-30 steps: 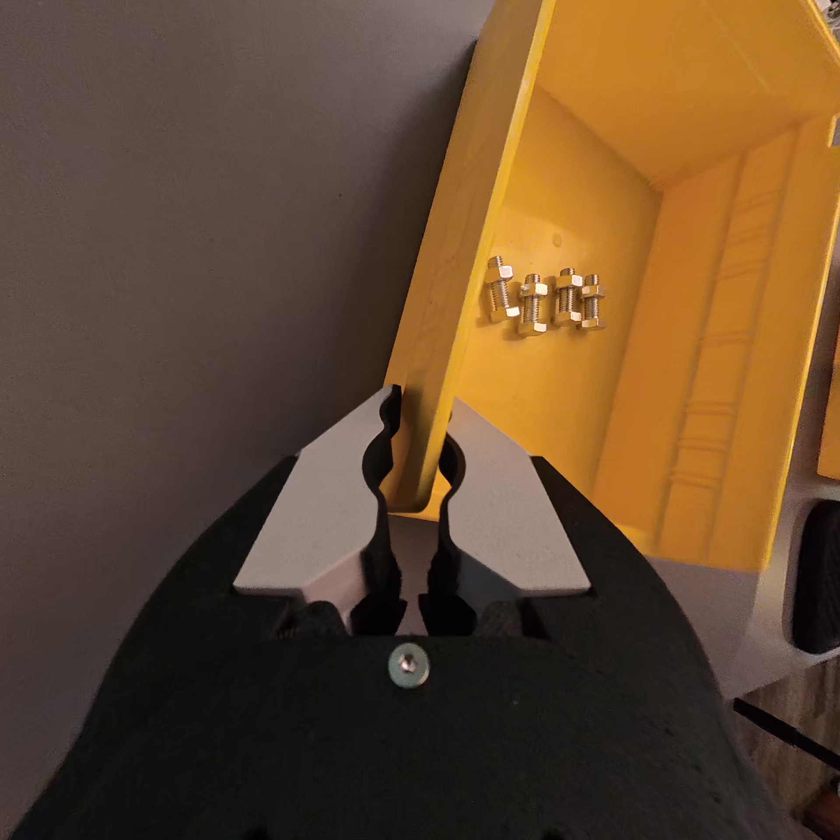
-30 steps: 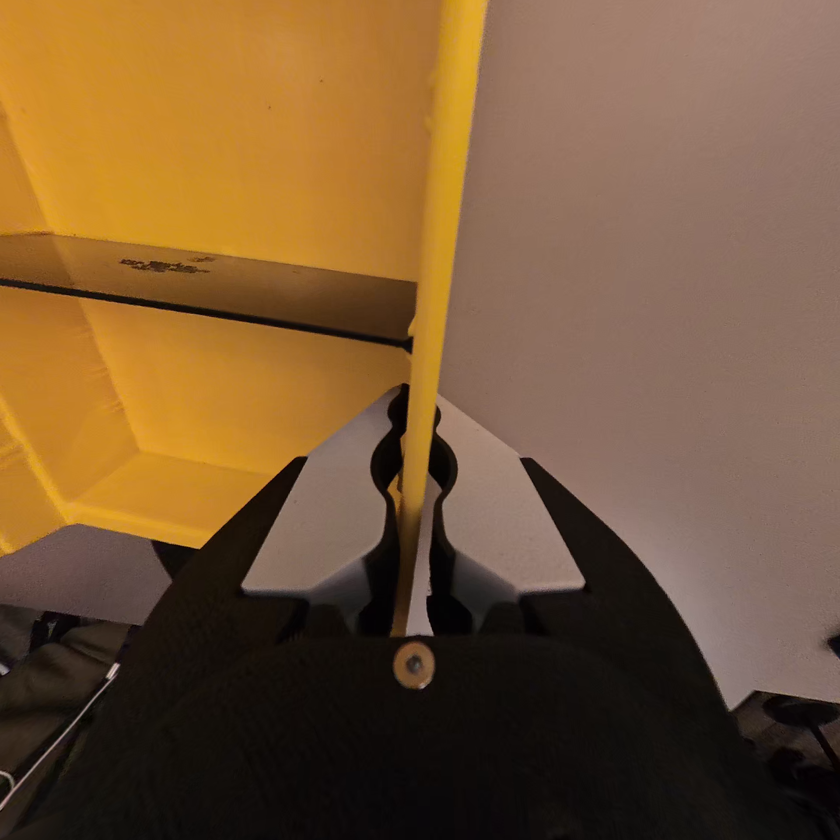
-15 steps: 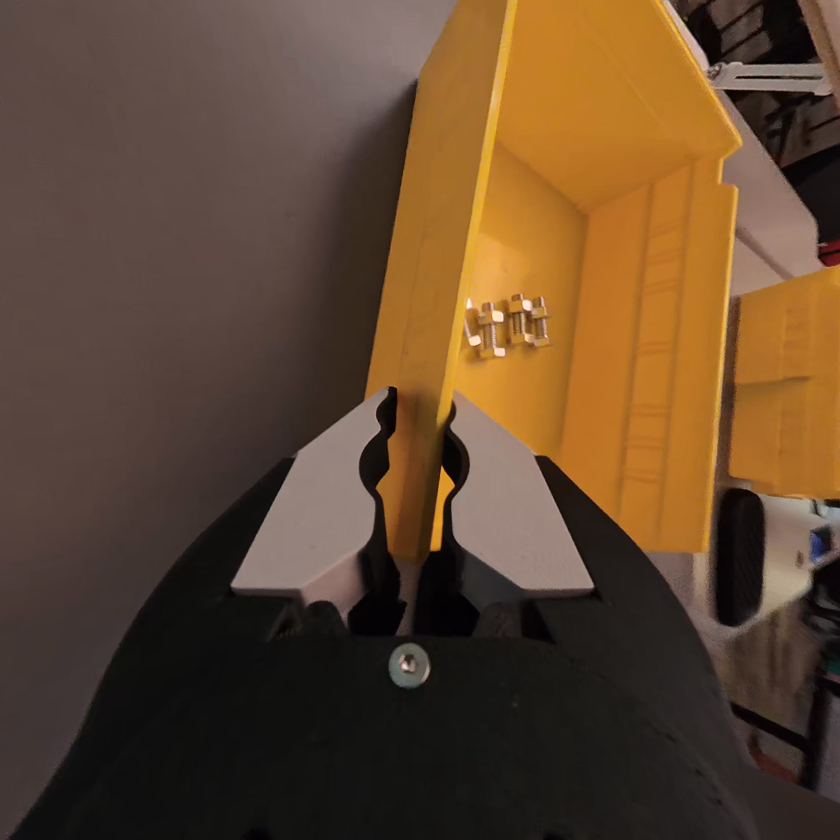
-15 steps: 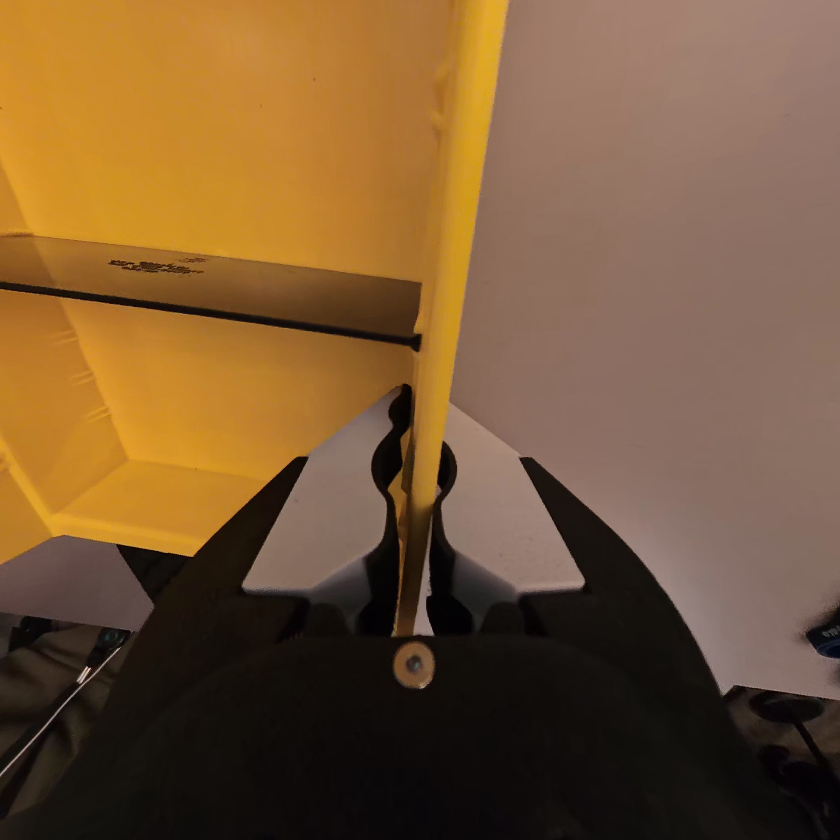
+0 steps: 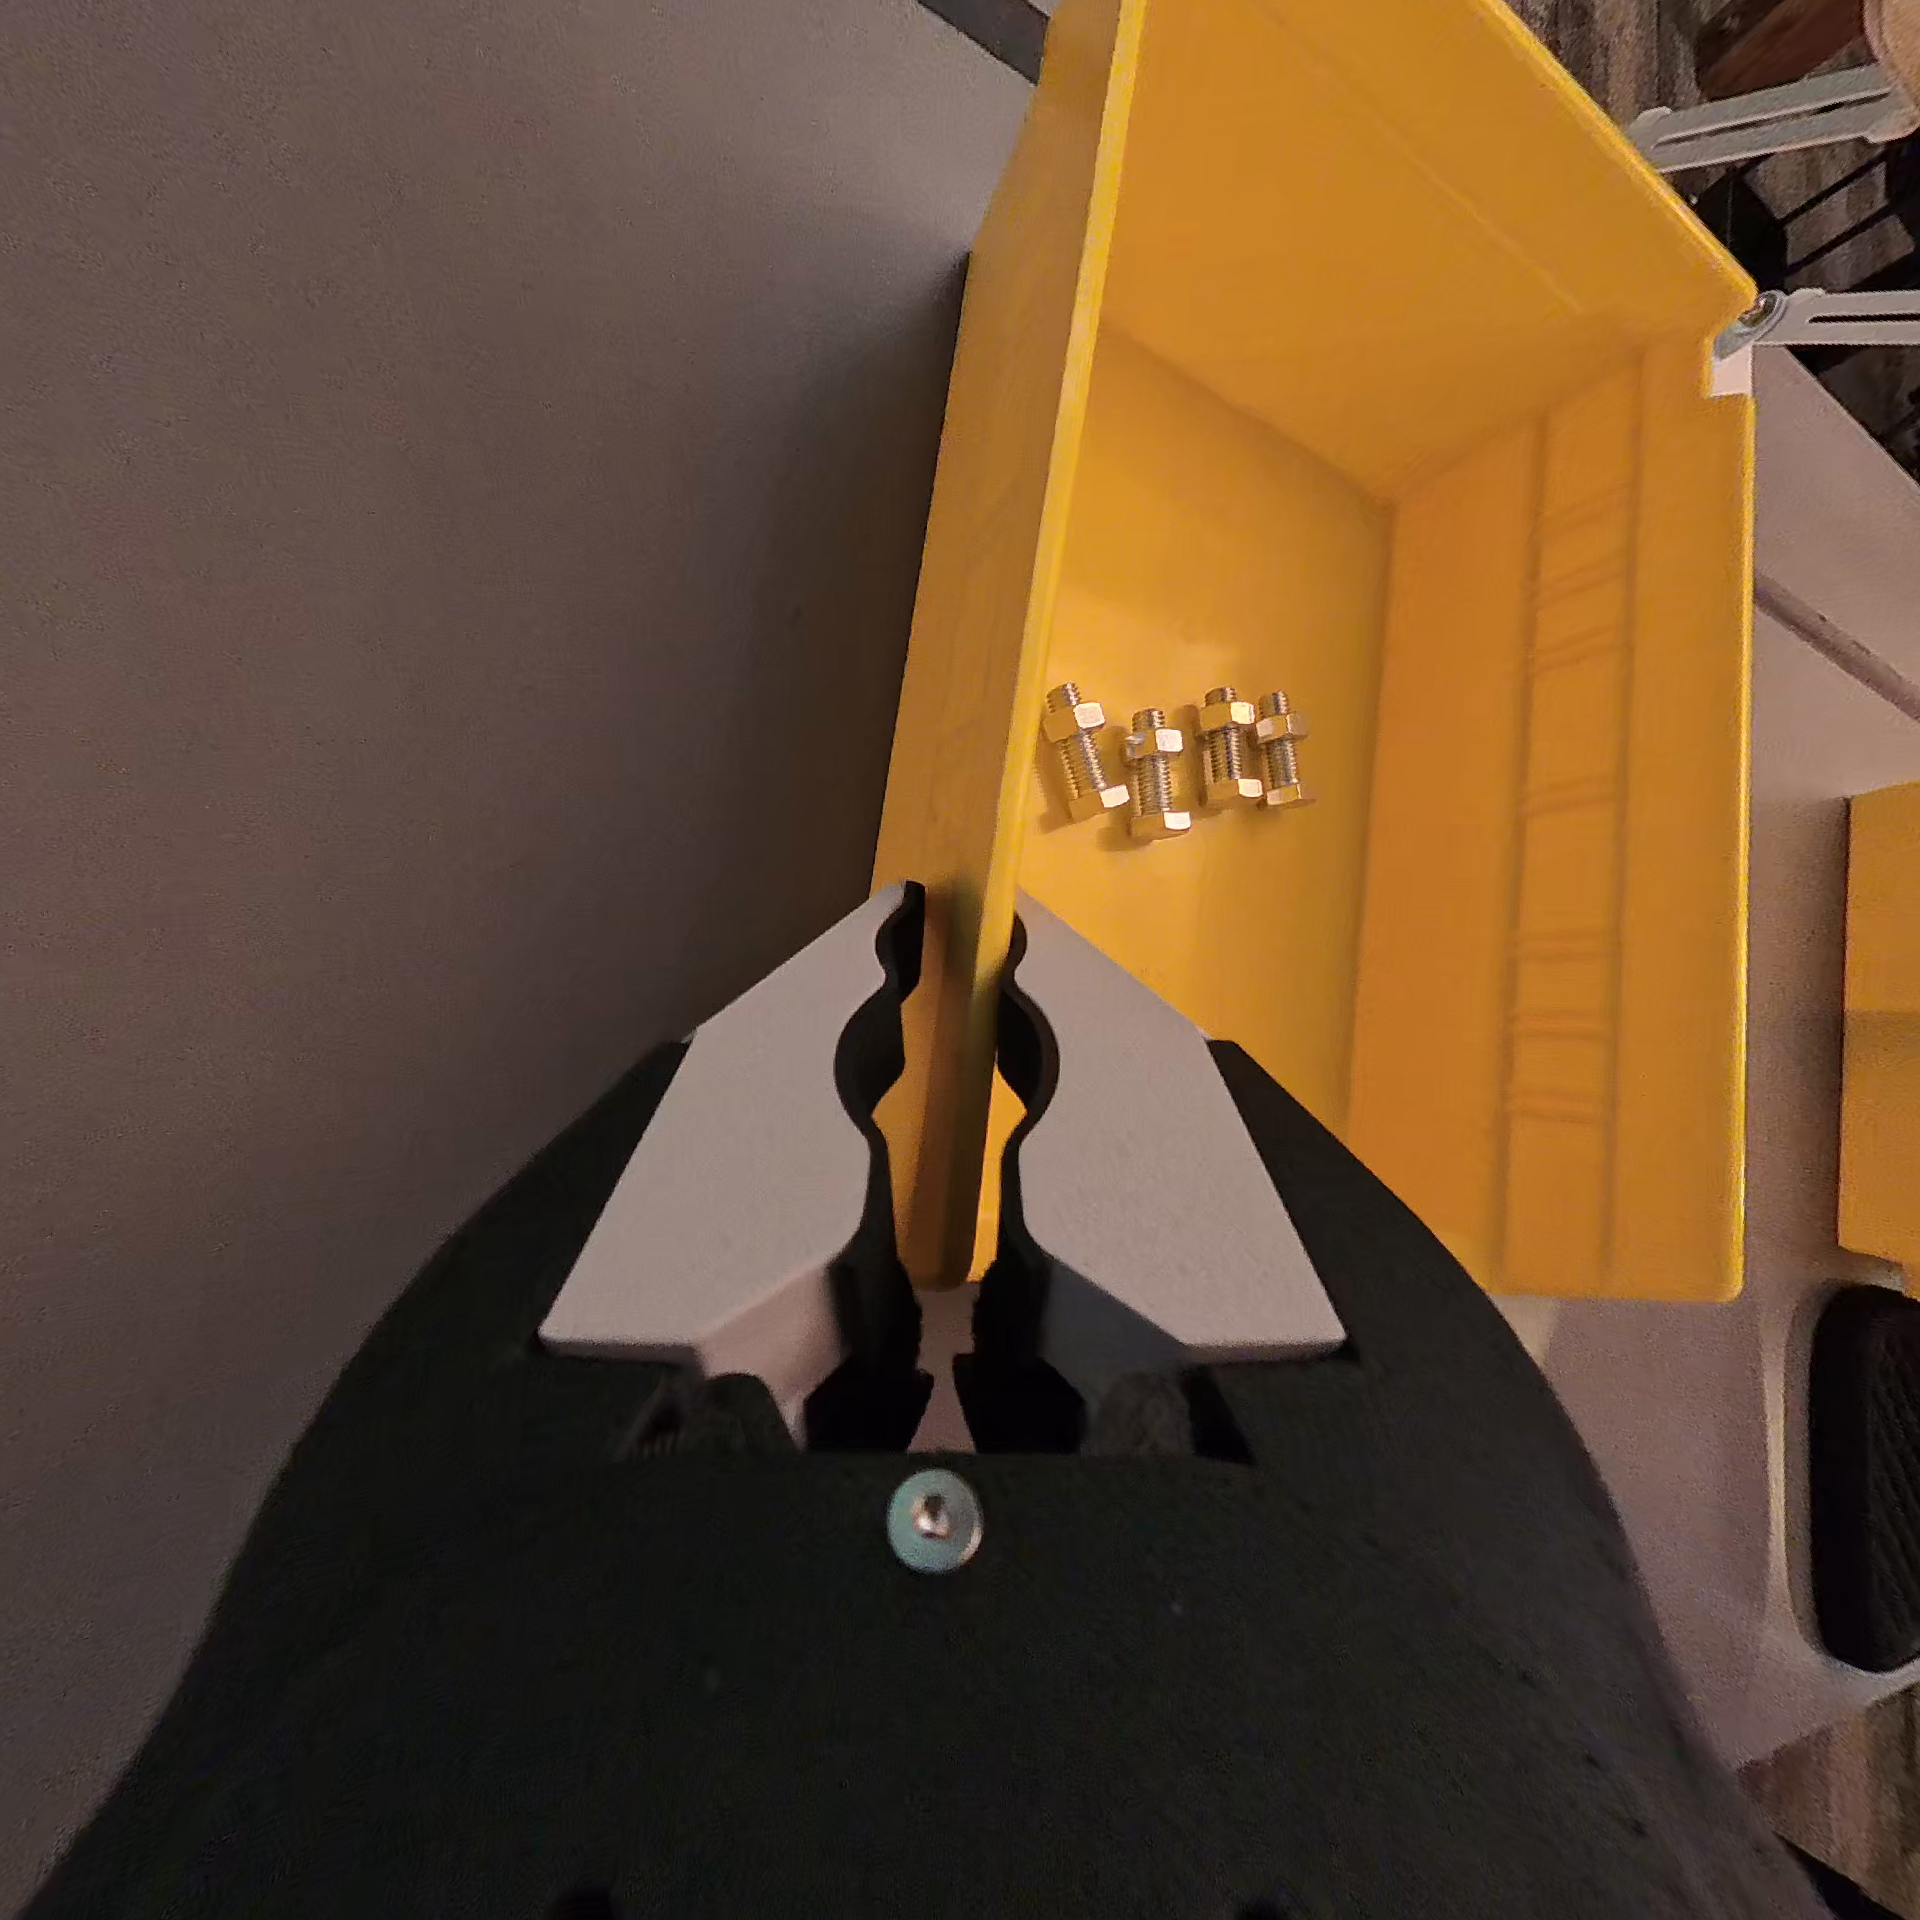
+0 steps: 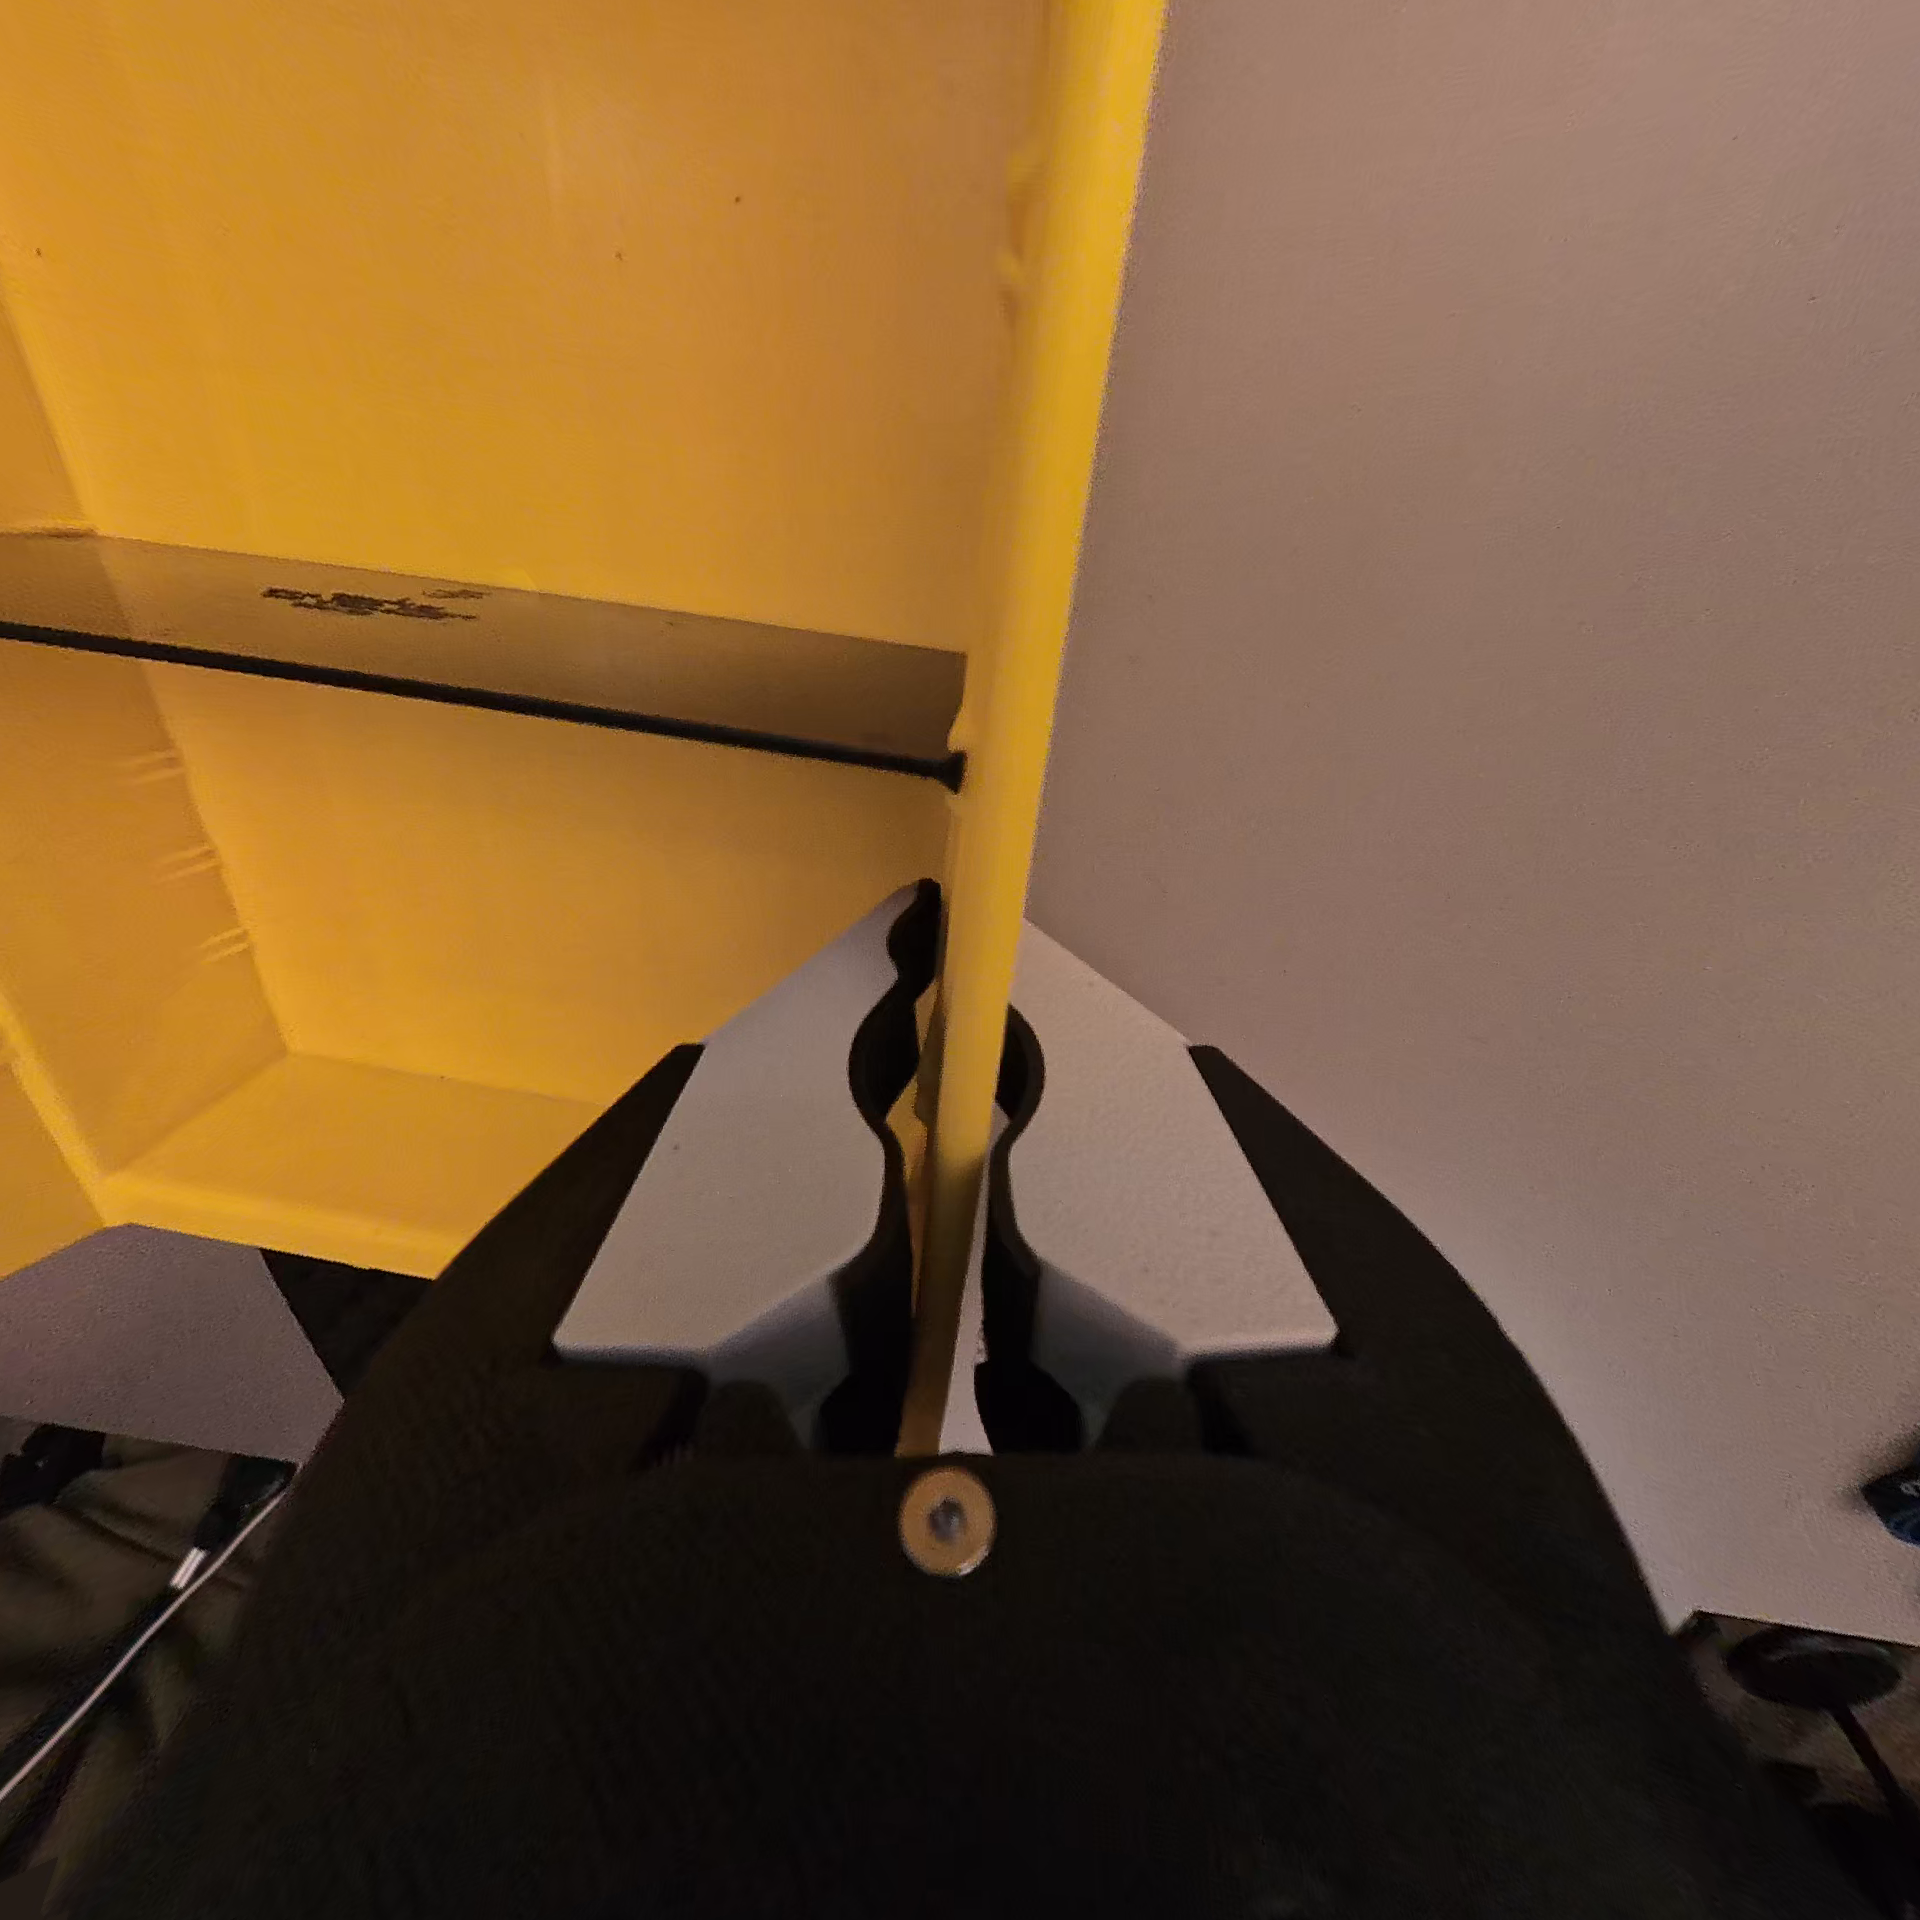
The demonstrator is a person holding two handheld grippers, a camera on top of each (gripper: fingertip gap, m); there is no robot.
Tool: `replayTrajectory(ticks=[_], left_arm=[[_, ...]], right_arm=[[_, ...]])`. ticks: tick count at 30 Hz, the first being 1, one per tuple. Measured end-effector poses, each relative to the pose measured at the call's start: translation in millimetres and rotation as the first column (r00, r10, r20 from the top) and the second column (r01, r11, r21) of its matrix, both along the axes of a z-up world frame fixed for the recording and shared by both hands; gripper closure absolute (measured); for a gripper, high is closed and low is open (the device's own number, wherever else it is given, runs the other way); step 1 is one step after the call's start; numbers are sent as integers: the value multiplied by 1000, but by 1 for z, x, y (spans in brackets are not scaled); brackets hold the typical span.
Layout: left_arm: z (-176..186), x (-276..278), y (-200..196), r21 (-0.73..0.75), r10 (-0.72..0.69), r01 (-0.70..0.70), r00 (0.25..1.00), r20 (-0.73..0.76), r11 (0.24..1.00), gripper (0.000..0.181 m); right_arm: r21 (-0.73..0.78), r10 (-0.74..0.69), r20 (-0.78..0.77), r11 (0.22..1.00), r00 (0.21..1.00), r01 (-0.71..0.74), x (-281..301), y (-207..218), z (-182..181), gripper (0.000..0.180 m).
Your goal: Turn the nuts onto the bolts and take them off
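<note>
Both grippers are clamped on side walls of a yellow plastic storage bin: the left gripper is closed on one thin wall near its front corner, and the right gripper is closed on a wall beside a dark divider plate slotted across the bin. The task's things, four brass-coloured bolts with nuts threaded on them, lie loose in a tight row on the bin floor, close to the wall the left gripper holds and well clear of both grippers. The main risk, as I judge it, is the bin itself: the walls are thin and smooth, so an uneven pull from the two sides could let a wall slip out of the jaws or twist the bin. Any tilt would send the bolts rolling toward a corner, or out over the low front lip, since nothing restrains them. A second yellow bin sits just beside this one on the pale desk, and a careless shift could knock it.
</note>
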State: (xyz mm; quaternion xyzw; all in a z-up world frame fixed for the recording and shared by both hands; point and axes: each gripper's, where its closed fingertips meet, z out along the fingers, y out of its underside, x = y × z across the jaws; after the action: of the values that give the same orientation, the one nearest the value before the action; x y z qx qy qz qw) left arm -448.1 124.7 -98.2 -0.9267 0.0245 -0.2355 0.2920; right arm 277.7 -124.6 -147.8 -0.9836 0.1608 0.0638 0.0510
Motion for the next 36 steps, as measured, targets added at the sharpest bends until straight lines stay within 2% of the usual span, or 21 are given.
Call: replayTrajectory(ticks=[9, 12, 18, 21, 24, 27, 29, 31, 33, 36], left_arm=[[0, -5, -4, -15, 7, -7, 1000, 2, 1000, 170], [1, -5, -5, -27, 3, -3, 1000, -5, 1000, 170], [7, -6, -3, -14, 18, -18, 1000, 15, 1000, 165], [28, -18, 1, 79, 74, -75, 997, 8, 994, 158], [71, -21, 2, 258, 72, -61, 997, -34, 964, 156], [104, 10, -8, 347, -54, 70, 997, -55, 935, 152], [100, 41, -18, 285, -164, 170, 986, -44, 944, 145], [80, 70, -24, 155, -261, 263, 965, -30, 952, 145], [49, 82, -15, 33, -301, 305, 949, -94, 952, 150], [5, 74, 10, -82, -251, 238, 942, -222, 968, 154]], right_arm=[[-13, 45, 4, 999, 999, -45, 0, 7, 0, 178], [8, 110, 14, 994, 994, -110, -1, 9, -1, 176], [30, 153, 26, 988, 988, -153, -5, 13, -2, 176], [41, 169, 31, 985, 985, -170, -6, 16, -2, 175], [101, 178, 31, 978, 984, -180, -7, 22, 6, 164], [195, 147, 107, 967, 983, -166, 5, 32, 33, 156], [237, 111, 235, 957, 966, -168, 23, 37, 57, 150], [323, 69, 347, 927, 935, -188, 31, 47, 90, 146], [488, 17, 413, 840, 910, -237, 17, 67, 135, 143], [723, -27, 456, 594, 890, -352, -40, 89, 212, 134]])
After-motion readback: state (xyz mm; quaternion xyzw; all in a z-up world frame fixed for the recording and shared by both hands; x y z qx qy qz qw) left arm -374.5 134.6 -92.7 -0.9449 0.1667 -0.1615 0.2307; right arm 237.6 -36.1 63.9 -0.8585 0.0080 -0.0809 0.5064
